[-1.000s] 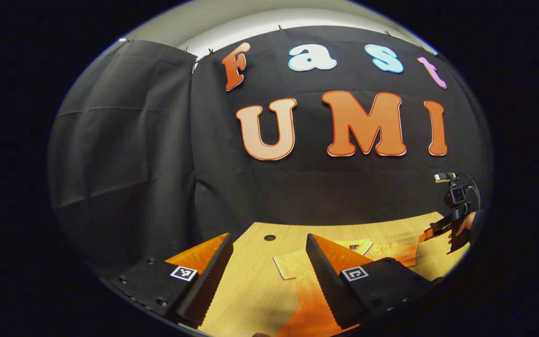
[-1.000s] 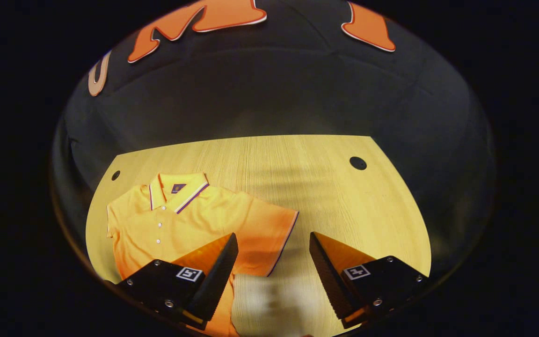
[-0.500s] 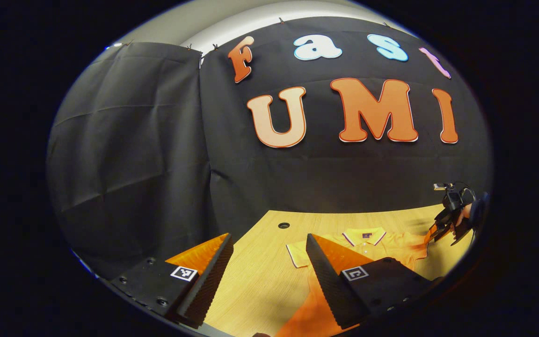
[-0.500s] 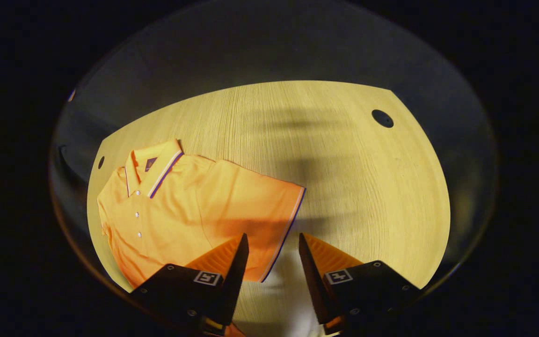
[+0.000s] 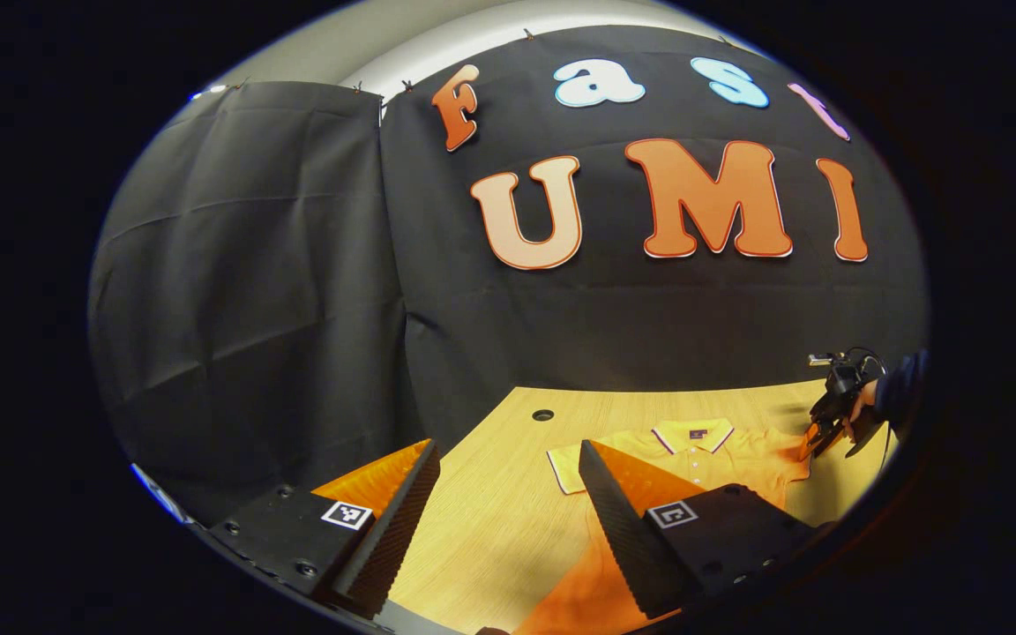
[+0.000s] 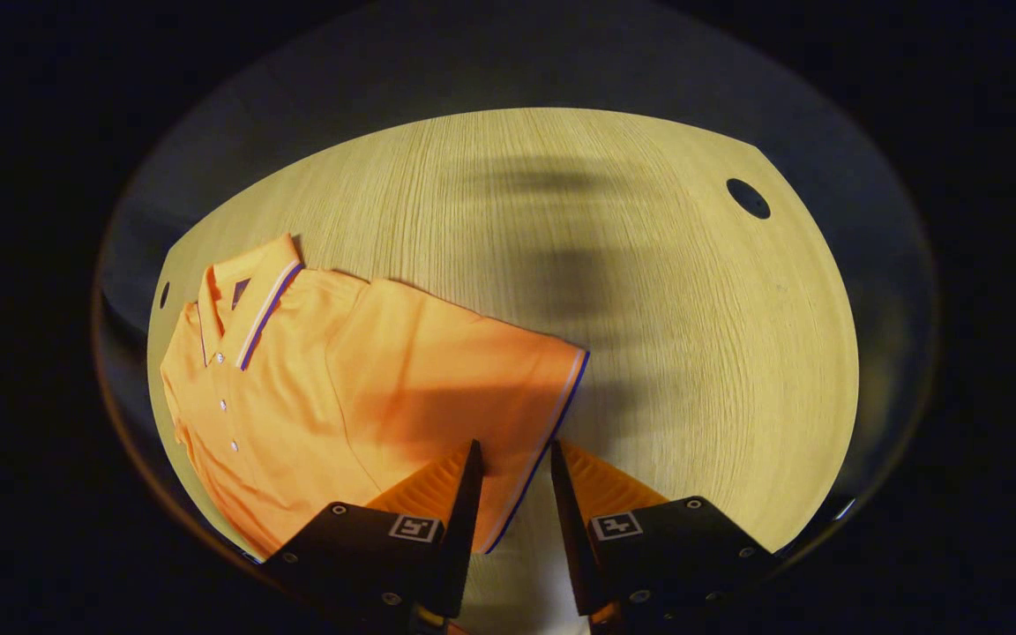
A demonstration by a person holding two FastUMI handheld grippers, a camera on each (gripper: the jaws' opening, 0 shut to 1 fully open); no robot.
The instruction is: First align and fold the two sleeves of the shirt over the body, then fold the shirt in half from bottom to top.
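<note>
Straddling the limp shirt's (image 6: 340,388) sleeve hem (image 6: 552,414), right tongs (image 6: 512,459) stand narrowly parted, gripping nothing; left tongs (image 5: 508,476) gape wide, empty.

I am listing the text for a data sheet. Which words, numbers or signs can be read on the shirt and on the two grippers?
No words or numbers can be read.
Neck label inside the collar of the shirt: a small dark patch, too small to read.
Square markers on the left gripper and the right gripper: black-and-white code patterns, no letters.
</note>
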